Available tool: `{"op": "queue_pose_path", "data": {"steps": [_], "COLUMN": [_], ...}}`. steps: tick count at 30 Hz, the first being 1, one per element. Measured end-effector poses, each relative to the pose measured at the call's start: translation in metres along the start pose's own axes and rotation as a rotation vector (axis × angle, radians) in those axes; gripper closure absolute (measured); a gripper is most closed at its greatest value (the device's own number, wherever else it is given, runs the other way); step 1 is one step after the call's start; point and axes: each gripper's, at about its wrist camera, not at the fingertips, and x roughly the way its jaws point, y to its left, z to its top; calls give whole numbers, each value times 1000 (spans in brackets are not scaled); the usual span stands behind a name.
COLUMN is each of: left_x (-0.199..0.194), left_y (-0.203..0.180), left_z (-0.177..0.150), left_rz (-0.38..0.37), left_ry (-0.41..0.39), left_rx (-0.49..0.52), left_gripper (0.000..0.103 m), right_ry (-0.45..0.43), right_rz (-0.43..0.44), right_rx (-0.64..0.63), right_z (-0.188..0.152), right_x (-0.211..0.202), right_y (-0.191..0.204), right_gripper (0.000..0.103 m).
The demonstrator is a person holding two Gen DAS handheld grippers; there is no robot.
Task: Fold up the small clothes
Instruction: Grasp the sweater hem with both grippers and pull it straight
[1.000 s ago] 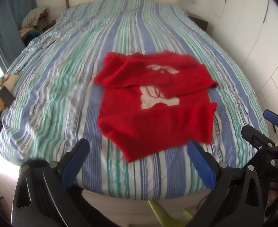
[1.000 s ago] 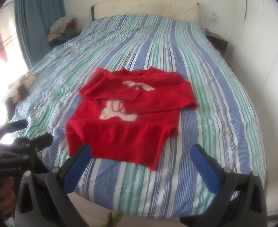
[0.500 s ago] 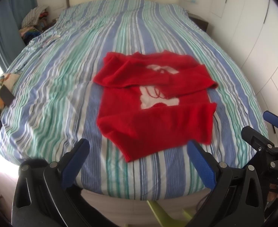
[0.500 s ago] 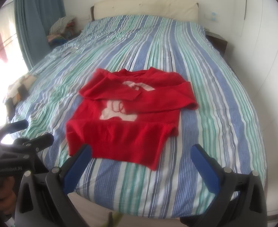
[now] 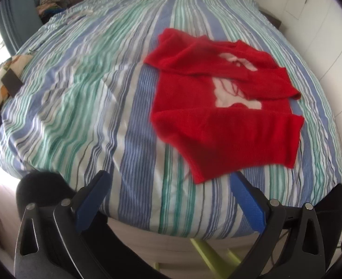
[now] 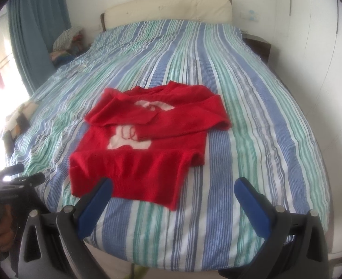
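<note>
Right wrist | red sweater (image 6: pixel 147 148) | sleeves crossed, hem folded up

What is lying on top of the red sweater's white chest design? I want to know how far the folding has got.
Both sleeves of the red sweater are folded across the white design, hiding its middle. The hem covers its bottom edge.

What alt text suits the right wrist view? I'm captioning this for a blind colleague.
A red sweater, sleeves folded across its white chest motif, lies on a striped bed. The open right gripper hovers at the bed's near edge, empty, and the left gripper shows at far left.
</note>
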Motion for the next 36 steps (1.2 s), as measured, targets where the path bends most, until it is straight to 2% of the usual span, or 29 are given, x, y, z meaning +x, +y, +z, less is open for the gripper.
{"op": "queue_pose_path", "data": {"steps": [3, 5, 7, 9, 10, 11, 12, 13, 14, 15, 18, 21, 22, 24, 28, 31, 36], "left_x": [32, 55, 75, 89, 96, 102, 104, 102, 96, 88, 54, 35, 34, 42, 70, 80, 95], "left_y": [2, -5, -17, -27, -30, -31, -30, -27, -22, -16, 4, 11, 8, -2, -14, -18, -24], "left_z": [2, 5, 8, 9, 10, 10, 10, 10, 10, 9, 5, -4, -8, -15, -19, -20, -22], "left_rz": [-63, -113, -154, -145, -134, -126, -136, -168, -194, -211, -249, -252, -243, -175, -29, 9, 30], "left_ry": [60, 94, 133, 144, 153, 164, 176, 190, 195, 193, 186, 198, 207, 230, 274, 271, 265], "left_rx": [-21, -19, -4, 19, 30, 37, 31, 13, -5, -7, 10, 46, 68, 122, 175, 187, 195], "left_gripper": [1, 2, 4, 21, 42, 72, 91, 99, 100, 100, 100, 100, 100, 100, 101, 101, 100], "right_ry": [51, 118, 152, 195, 190, 179, 177, 180, 186, 198, 214, 264, 289, 339, 447, 497, 486], "right_rz": [-3, 55, 148, 208, 253, 298, 328, 343, 349, 352, 398, 419, 425, 394, 265, 186, 150], "right_rx": [14, 20, 52, 89, 103, 108, 107, 109, 115, 127, 131, 99, 100, 80, 62, 26, -8], "right_z": [-15, -26, -36, -43, -45, -46, -47, -47, -46, -45, -35, -33, -34, -42, -72, -89, -98], "right_x": [34, 68, 99, 128, 137, 145, 153, 160, 164, 164, 135, 92, 81, 73, 105, 136, 153], "right_y": [-25, -35, -41, -41, -40, -37, -35, -34, -34, -37, -43, -44, -44, -42, -37, -35, -30], "right_gripper": [0, 0, 0, 1, 3, 10, 16, 37, 76, 100, 99, 99, 99, 99, 99, 99, 100]}}
